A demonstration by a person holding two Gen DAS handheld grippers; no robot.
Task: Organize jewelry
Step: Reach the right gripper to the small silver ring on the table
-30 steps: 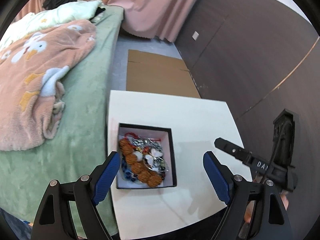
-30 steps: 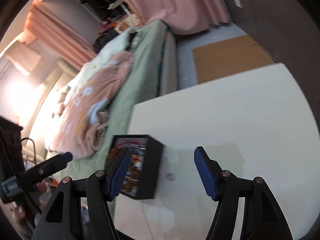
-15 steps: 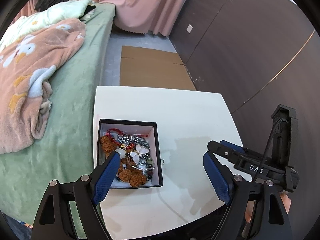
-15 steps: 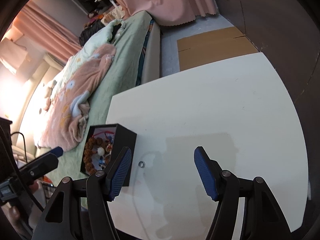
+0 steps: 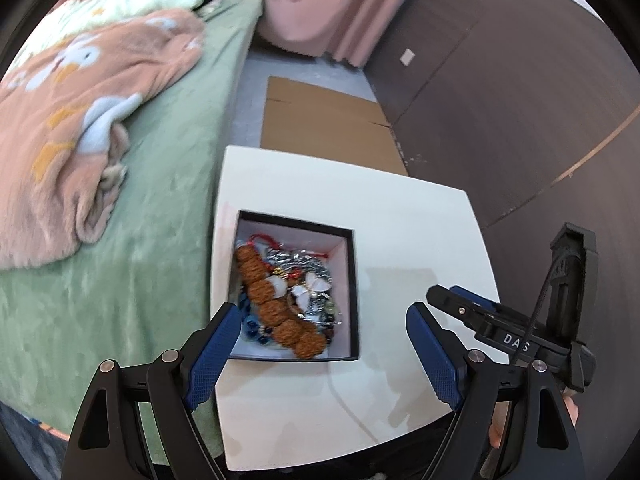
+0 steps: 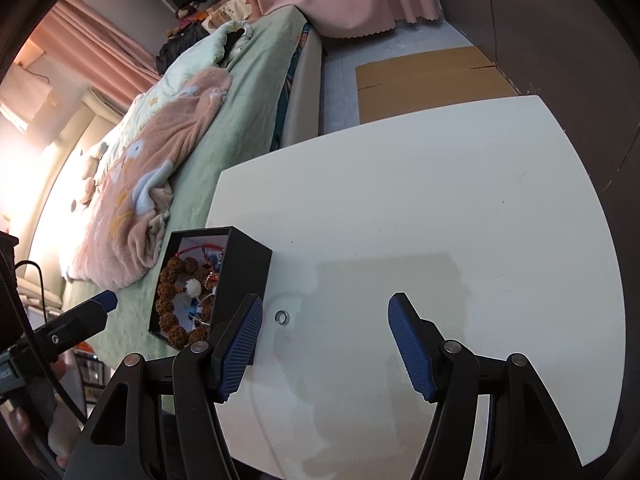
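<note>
White table beside a green bed; a black box and a small ring on it

The white table (image 6: 440, 208) carries an open black box (image 5: 352, 280) of jewelry, which sits near the table's bed-side edge, partly between the left gripper's jaws and closer to its left jaw; in the right wrist view the box stands just outside the left jaw; a small metal ring (image 6: 283, 316) lies on the bare top just beside the box, between the jaws near the left one; the green bed (image 5: 160, 208) carries a pink blanket (image 5: 80, 112).
</note>
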